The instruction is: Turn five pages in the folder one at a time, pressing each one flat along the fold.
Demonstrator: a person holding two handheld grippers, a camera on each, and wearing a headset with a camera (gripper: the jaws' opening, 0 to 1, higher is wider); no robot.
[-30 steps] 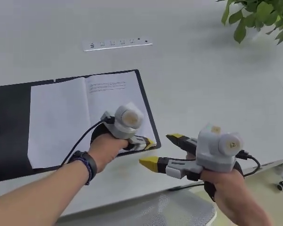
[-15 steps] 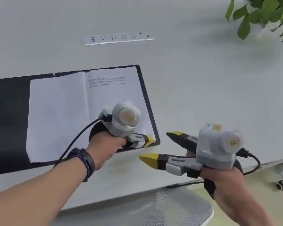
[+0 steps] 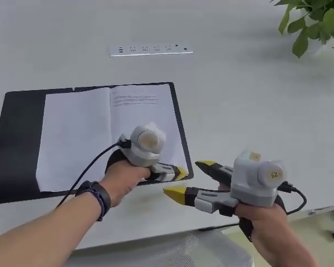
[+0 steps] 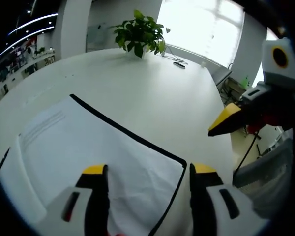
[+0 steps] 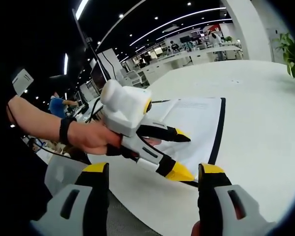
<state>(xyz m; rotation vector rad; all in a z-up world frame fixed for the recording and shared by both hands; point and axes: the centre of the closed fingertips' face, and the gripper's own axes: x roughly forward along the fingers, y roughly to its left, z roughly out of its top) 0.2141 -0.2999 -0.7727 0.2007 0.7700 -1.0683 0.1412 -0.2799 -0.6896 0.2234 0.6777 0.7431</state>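
Note:
A black folder [image 3: 16, 139] lies open on the white table, with white pages spread across it. The right-hand page [image 3: 147, 119] has a few lines of print at its top. My left gripper [image 3: 175, 172] hovers open over that page's lower right corner [image 4: 157, 167], with nothing between its jaws. In the right gripper view, the left gripper [image 5: 182, 156] shows with its yellow-tipped jaws apart above the page [image 5: 196, 118]. My right gripper [image 3: 190, 179] is open and holds nothing; it sits just off the folder's right edge and points left toward the left gripper. One yellow tip of the right gripper [image 4: 228, 115] shows in the left gripper view.
A white power strip [image 3: 150, 50] lies on the table beyond the folder. A potted plant [image 3: 317, 22] stands at the far right. The near table edge runs just below my hands, with a mesh chair [image 3: 172, 250] under it.
The whole picture has shifted slightly with my head. Both grippers stay open in about the same places by the page's lower right corner.

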